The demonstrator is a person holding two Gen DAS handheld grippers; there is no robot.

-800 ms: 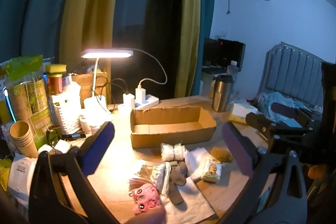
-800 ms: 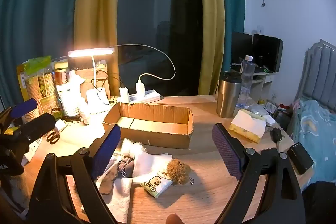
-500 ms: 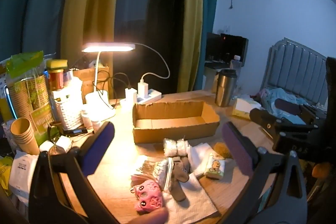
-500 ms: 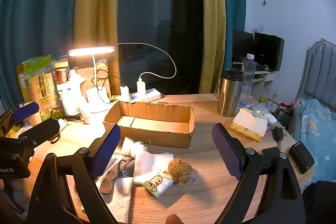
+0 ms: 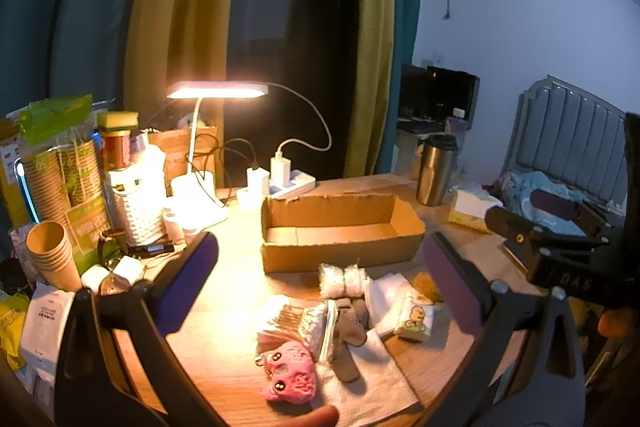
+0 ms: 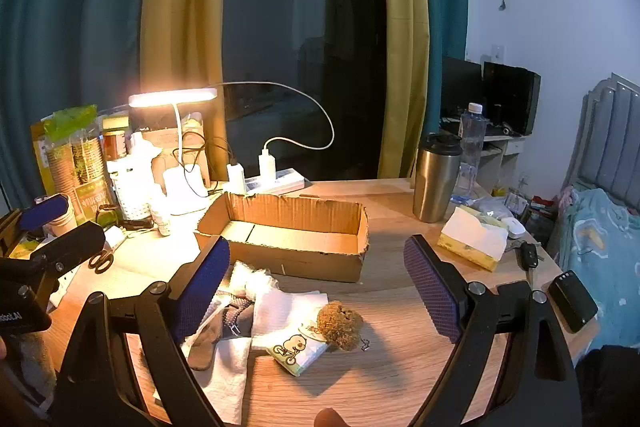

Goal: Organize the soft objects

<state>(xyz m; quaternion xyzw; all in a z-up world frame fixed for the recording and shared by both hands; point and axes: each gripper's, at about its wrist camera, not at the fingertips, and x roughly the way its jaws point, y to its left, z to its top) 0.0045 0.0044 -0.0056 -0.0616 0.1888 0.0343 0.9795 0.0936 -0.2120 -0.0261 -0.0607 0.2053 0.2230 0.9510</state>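
Observation:
An open cardboard box [image 5: 340,231] [image 6: 288,235] stands mid-table. In front of it lies a heap of soft things: a pink plush toy [image 5: 290,379], a grey sock [image 5: 348,331] [image 6: 208,339], white cloths [image 5: 384,291] [image 6: 280,307], a tissue pack with a duck print [image 5: 414,317] [image 6: 298,349], a brown fuzzy ball [image 6: 340,321] and a white netted bundle [image 5: 344,275]. My left gripper [image 5: 320,279] is open and empty above the heap. My right gripper [image 6: 316,287] is open and empty above the heap's right side.
A lit desk lamp [image 5: 218,91], a power strip [image 5: 288,183], a white basket [image 5: 136,207] and paper cups [image 5: 52,255] crowd the table's left. A steel tumbler [image 6: 436,179], a tissue box [image 6: 472,239], keys and a black case [image 6: 572,301] sit right. Scissors [image 6: 102,259] lie left.
Both grippers have drawn slightly back and up; the box and heap sit a little farther in view. The jaws stay open. No object has moved.

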